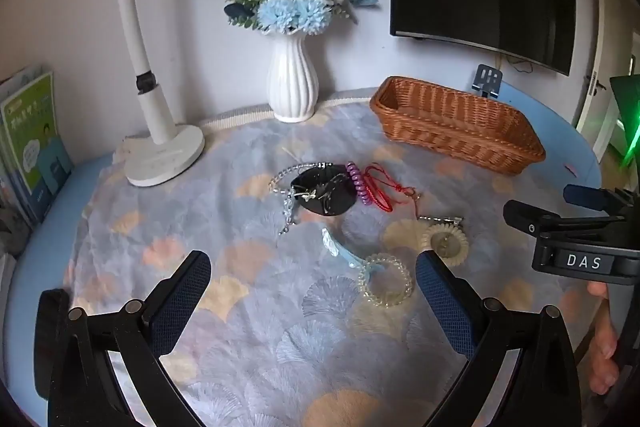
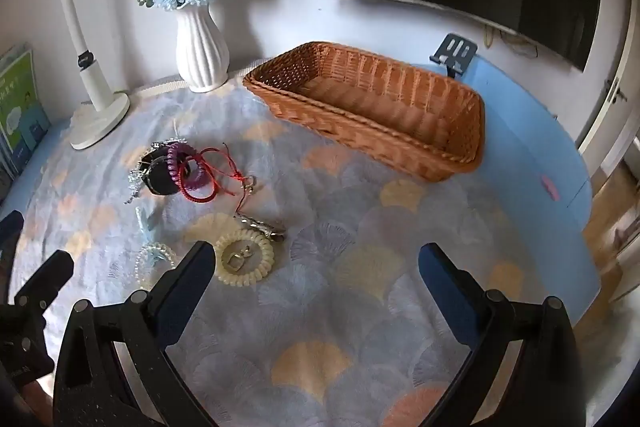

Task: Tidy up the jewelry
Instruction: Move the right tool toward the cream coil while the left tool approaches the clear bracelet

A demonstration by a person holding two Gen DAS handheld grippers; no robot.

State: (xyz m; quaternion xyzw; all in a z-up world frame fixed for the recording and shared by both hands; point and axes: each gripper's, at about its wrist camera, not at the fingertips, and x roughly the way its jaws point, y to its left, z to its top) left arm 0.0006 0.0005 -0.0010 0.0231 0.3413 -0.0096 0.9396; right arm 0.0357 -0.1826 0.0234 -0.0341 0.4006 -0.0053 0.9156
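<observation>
Stock from my left wrist view: my left gripper spread wide, nothing between its jaws, hanging over the shell-patterned blue cloth. On the cloth, loose: clear coiled hair tie just ahead of my right-hand pad, pale blue clip touching it, cream coiled hair tie, silver barrette, red cord bracelet, purple coiled hair tie, dark oval piece, clear bead strand. Brown woven wicker basket stands well apart behind; no items visible in it.

From my right wrist view: my right gripper equally wide, holding nothing. Same wicker basket, interior bare. Cream coiled hair tie beside my left-hand pad, a small pendant inside its ring.

Tally, by my judgement: nothing sorted yet; every piece remains to be moved.
</observation>
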